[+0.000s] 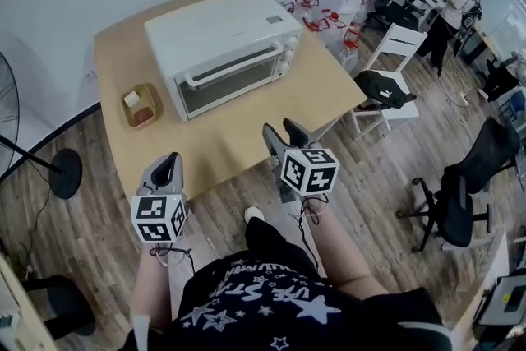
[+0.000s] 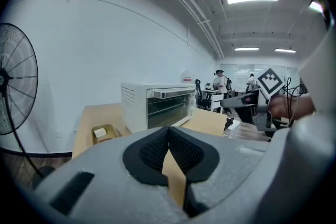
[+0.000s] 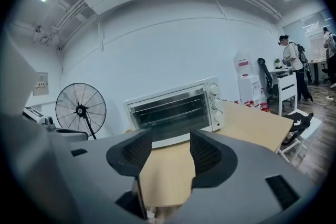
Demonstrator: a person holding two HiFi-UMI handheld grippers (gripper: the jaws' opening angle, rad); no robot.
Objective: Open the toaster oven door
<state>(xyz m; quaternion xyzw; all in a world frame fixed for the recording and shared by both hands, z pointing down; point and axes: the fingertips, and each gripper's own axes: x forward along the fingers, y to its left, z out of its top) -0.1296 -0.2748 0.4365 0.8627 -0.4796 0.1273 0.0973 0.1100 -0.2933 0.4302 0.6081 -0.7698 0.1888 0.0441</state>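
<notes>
The toaster oven (image 1: 222, 41) sits toward the back of the wooden surface (image 1: 238, 136). Its glass door (image 1: 230, 82) is shut, and the long handle (image 1: 233, 66) runs across the top of the door. Just beside the oven on its left is a small tray (image 1: 153, 104) with a couple of bits in it.

Both grippers are held low at the near edge of the surface, well apart from the oven and touching nothing. The left gripper (image 1: 168, 164) has its jaws closed tip to tip. In the left gripper view (image 2: 169, 131) the dark pads meet at the front with nothing caught between them, and only a sliver of wood shows in the gap behind. The right gripper (image 1: 283, 129) has its jaws spread fairly wide and empty. In the right gripper view (image 3: 170, 139) they frame bare wood and point at the oven (image 3: 176, 110). A standing fan (image 3: 80, 110) is off to the left.
</notes>
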